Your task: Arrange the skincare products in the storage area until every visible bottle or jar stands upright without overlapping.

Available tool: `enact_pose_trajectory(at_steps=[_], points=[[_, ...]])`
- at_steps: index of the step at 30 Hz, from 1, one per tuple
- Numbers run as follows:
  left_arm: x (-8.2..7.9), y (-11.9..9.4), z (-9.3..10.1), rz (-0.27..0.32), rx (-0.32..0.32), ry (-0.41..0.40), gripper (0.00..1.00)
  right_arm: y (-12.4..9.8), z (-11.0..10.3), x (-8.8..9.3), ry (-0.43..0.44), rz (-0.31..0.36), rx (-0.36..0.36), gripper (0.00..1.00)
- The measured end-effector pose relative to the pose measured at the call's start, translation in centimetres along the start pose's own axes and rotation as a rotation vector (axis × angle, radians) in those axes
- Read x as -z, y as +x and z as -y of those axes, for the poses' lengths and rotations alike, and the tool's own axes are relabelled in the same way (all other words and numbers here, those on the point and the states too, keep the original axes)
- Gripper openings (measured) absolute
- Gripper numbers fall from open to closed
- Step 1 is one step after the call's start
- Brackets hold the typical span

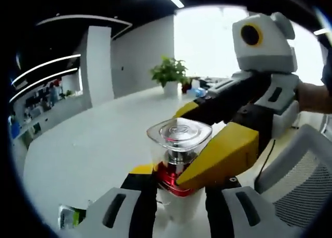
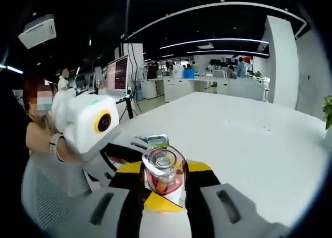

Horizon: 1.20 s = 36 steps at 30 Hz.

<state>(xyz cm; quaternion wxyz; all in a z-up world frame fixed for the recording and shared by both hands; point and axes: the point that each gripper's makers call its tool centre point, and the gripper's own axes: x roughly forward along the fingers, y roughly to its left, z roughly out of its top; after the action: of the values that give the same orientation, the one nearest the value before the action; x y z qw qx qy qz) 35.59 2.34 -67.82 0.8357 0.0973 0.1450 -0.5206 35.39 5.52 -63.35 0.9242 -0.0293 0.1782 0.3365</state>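
Both tongs [image 1: 174, 183] [image 2: 162, 189] clamp clear-capped bottle [image 1: 178, 144], red inside.

the bottle [image 1: 176, 157] has its lower body hidden behind the jaws. the green packet [image 1: 70, 215] is cut off by the view's edge, its label too blurred to read.

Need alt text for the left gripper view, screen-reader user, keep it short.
A clear-capped bottle with a red collar stands between the left gripper jaws, while the right gripper, yellow-tipped, closes on it from the right. Behind lie a white table, a potted plant and a mesh chair.
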Motion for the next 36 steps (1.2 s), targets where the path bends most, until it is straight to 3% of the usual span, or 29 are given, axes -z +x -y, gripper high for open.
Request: enact_pose_trajectory(at_steps=[5,8,14,20,27,36], points=[[-0.24,0.11,0.07,0.007,-0.032,-0.046,0.31,0.0,0.27,-0.3,0.033,0.014,0.053,0.31],[-0.21,0.23,0.08,0.008,-0.054,-0.06,0.32,0.06,0.31,-0.27,0.025,0.014,0.049,0.3],[-0.32,0.21,0.35,0.01,-0.043,-0.044,0.32,-0.4,0.5,-0.19,0.011,0.037,0.007,0.28],[-0.23,0.36,0.52,0.008,-0.031,-0.048,0.31,-0.44,0.11,0.02,-0.072,0.024,-0.056,0.27],[-0.24,0.22,0.83,0.0,0.022,-0.016,0.3,-0.67,-0.23,0.16,-0.144,0.025,-0.145,0.27],[-0.37,0.18,0.86,0.002,0.08,0.026,0.28,-0.44,-0.3,0.01,-0.185,0.013,-0.197,0.27]])
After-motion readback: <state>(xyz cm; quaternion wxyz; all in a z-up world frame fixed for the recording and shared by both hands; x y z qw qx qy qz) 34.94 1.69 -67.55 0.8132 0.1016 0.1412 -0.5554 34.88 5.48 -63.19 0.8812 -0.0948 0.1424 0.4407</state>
